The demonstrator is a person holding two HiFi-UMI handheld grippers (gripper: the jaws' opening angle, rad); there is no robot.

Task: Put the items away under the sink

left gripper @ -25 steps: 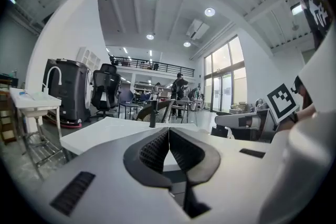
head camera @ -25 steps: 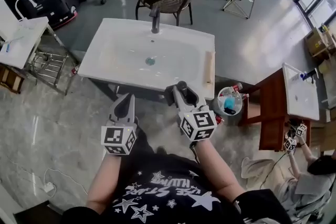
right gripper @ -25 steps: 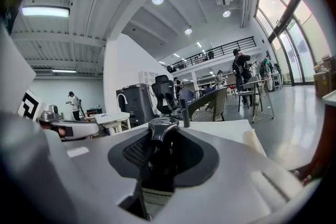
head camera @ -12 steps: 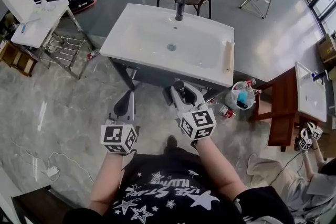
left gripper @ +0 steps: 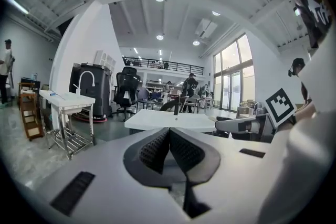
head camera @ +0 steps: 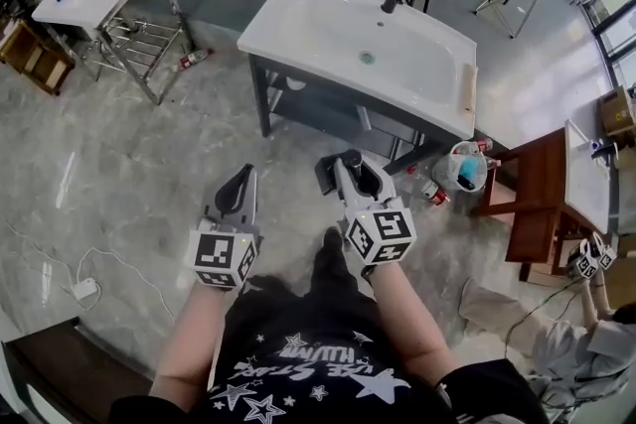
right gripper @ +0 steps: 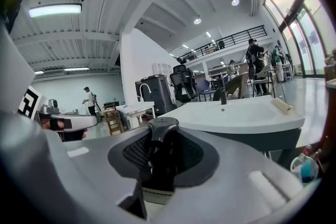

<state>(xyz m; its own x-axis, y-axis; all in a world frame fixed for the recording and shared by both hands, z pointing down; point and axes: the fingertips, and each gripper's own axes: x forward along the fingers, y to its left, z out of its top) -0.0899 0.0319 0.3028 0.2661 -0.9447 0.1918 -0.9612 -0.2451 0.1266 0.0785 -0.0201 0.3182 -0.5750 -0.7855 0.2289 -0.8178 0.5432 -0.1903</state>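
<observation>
The right gripper [head camera: 349,176] is closed on a dark container [right gripper: 161,134]. The container stands upright between the pads and has a rounded black cap and a pale label band at its base. The left gripper [head camera: 238,192] has its pads together and holds nothing. Both grippers are in front of the white sink [head camera: 288,43], apart from it.

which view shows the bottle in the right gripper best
Right gripper view: the black bottle fills the middle, clamped between the fingers. Head view shows only its dark top; left gripper view doesn't show it clearly.
</observation>
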